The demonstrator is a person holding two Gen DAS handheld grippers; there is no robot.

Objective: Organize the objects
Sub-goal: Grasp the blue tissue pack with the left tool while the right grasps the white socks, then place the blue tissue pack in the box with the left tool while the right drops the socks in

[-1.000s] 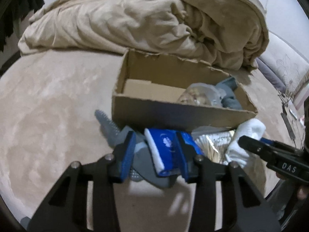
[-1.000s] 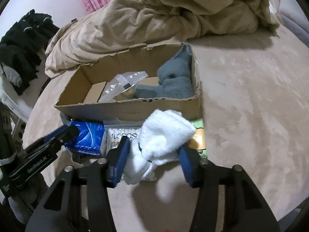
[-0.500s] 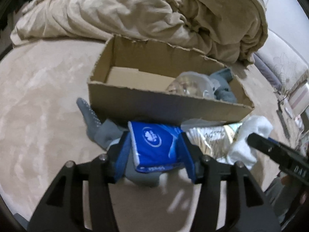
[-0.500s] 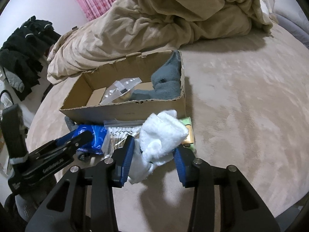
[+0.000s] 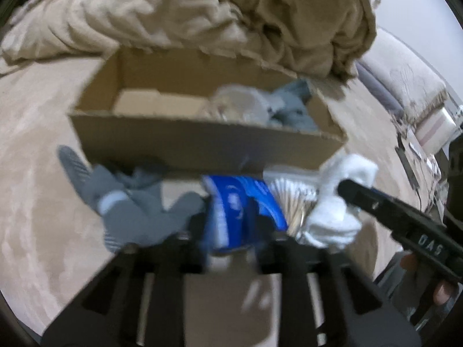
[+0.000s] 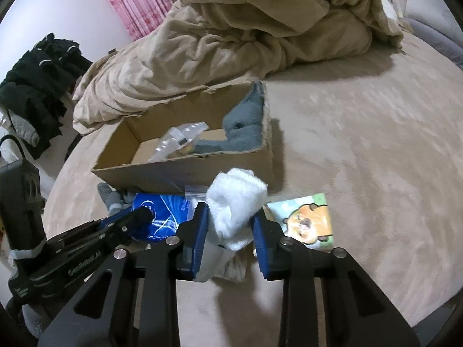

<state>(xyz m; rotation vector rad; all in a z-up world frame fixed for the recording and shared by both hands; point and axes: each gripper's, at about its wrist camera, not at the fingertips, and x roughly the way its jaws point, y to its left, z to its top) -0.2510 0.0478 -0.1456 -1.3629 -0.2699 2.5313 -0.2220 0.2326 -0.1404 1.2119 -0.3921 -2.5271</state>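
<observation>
Blue and shiny, the tissue pack (image 5: pixel 240 211) sits clamped between the fingers of the left tool (image 5: pixel 231 231), just in front of the cardboard box (image 5: pixel 202 144). To that tool's right, the right tool (image 6: pixel 230 225) is clamped on a white sock (image 6: pixel 234 205), also just short of the box's near wall. Between the two tools lies a clear bag (image 5: pixel 292 196), partly under the sock. Left of the left tool, grey socks (image 5: pixel 130 211) lie on the beige bed (image 6: pixel 361 144), touching the box. Right of the right tool lies a green packet with a cartoon animal (image 6: pixel 306 219). Inside the box are a clear packet (image 6: pixel 179 141) and a grey-blue cloth (image 6: pixel 243 133). Beyond the box is a heaped beige blanket (image 6: pixel 246 29).
</observation>
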